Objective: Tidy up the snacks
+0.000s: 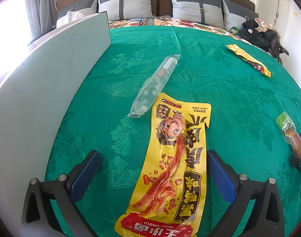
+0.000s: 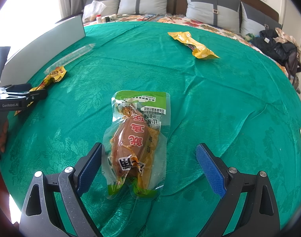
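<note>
Both claws released, each straddling one flat snack pack on the green cloth.
Left wrist: left gripper [image 1: 154, 169] spread wide around the yellow strip pack [image 1: 170, 165], which lies flat between the pads, not pinched; looks light, floppy, slick film, so best pinched across its narrow middle. Clear tube pack [image 1: 155, 83] just beyond. Right wrist: right gripper [image 2: 149, 165] spread around the green-edged pouch [image 2: 136, 142]; the bulgy, firmer core is likely the best grab, as the film edges may slip.

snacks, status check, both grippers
Left gripper open, straddling yellow snack pack. Right gripper open over green squid pack. Nothing gripped. No obstruction.
</note>
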Available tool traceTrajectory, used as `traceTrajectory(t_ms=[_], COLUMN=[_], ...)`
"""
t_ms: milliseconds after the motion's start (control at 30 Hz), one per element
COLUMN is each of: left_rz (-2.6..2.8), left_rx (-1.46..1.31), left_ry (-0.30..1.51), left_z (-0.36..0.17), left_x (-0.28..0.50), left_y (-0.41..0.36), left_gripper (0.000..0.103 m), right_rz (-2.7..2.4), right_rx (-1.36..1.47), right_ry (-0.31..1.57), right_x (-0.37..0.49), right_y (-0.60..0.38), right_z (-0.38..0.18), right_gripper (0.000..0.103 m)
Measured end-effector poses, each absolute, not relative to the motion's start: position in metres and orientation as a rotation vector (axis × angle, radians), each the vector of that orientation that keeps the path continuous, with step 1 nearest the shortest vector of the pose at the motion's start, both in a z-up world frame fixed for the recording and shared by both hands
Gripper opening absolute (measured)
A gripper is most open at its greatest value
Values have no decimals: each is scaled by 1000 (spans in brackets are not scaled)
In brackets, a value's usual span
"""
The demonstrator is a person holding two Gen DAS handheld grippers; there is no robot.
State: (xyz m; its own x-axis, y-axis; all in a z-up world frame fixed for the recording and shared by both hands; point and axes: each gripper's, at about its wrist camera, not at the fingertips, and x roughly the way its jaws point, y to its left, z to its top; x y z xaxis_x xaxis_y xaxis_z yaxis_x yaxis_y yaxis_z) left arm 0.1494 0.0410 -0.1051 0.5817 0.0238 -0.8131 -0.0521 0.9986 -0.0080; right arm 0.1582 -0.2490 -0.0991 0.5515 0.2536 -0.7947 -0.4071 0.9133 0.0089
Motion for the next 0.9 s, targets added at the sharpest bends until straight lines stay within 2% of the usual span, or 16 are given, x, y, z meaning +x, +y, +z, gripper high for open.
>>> traceTrajectory(t_ms=[733, 900], left_rz=[43, -34], left_rx=[-32, 0], left_ry=[951, 1058], left_z=[-105, -102], left_x=[150, 155], left_y=[41, 35], left_gripper=[103, 102], right_rz=[393, 375], right_rx=[-184, -180], right_ry=[906, 934], right_x=[157, 162], right_y=[-249, -250], right_z=[-99, -97], right_gripper=[96, 96])
